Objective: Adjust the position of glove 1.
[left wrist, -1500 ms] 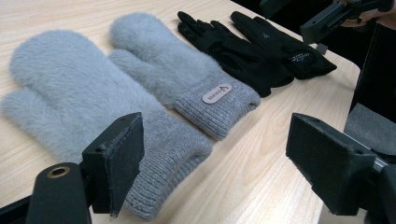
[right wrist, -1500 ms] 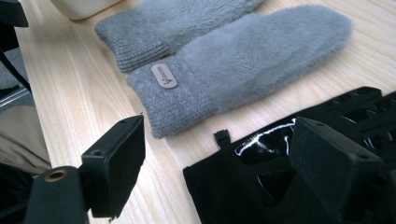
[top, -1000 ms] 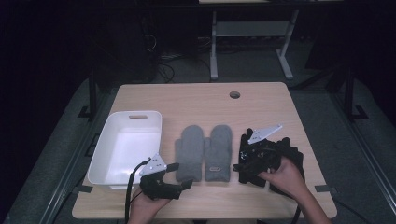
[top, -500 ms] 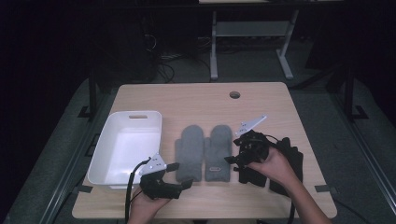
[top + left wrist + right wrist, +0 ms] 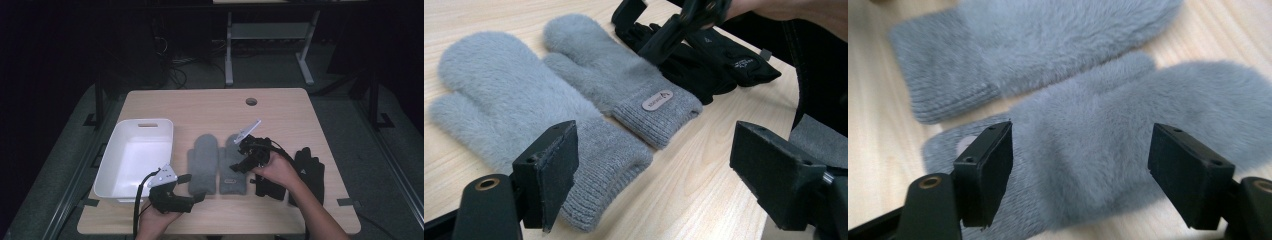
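**Grey mittens under the right gripper**

The grey mittens lie flat on the wooden table (image 5: 210, 105), side by side and touching, and we take the white tub (image 5: 131, 155) as our landmark: the first mitten (image 5: 203, 163) sits just to the right of the tub, the second mitten (image 5: 234, 167) lies beyond it, farther from the tub. Farther still from the tub lie the black gloves (image 5: 307, 170), close beside the second mitten.

We hold the right gripper (image 5: 246, 161) over the second mitten; its jaws have just been closing a little, yet they stand wide apart and straddle the fur without pressing it. In the right gripper view the mitten's body (image 5: 1088, 150) sits between the two black jaws, its small label partly hidden behind one of them.

We hold the left gripper (image 5: 194, 191) at the tub's near right corner, by the first mitten's cuff (image 5: 609, 165). Its jaws are spread and grip nothing.
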The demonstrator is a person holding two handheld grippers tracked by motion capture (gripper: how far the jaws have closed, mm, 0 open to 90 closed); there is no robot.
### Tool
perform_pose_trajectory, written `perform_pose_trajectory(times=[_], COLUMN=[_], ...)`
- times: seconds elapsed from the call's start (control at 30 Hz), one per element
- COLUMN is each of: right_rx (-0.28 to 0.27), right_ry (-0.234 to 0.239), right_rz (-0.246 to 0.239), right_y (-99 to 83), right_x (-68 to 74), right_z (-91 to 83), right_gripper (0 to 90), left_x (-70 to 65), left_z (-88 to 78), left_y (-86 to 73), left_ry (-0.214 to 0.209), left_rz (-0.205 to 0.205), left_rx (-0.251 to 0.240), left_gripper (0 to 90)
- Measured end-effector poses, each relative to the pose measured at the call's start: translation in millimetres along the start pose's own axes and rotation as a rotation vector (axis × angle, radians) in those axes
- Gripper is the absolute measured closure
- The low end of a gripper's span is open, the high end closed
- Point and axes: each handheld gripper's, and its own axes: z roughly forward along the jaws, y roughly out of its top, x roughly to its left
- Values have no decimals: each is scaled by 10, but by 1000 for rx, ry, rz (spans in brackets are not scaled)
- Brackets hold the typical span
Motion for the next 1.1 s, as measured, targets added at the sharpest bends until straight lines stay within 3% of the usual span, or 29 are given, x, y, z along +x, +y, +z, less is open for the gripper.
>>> perform_pose_trajectory(times=[0.4, 0.7, 1.1], right_rx=[83, 121, 70], right_ry=[0, -52, -4], right_rz=[-5, -50, 15], right_y=[27, 19, -68], right_x=[-112, -63, -98], right_z=[330, 413, 377], right_gripper=[339, 462, 738], left_x=[13, 23, 12], left_z=[-12, -25, -25], left_y=[5, 8, 5], left_ry=[0, 2, 1], left_rz=[-5, -13, -19], left_rx=[-2, -10, -10], left_gripper=[193, 196, 198])
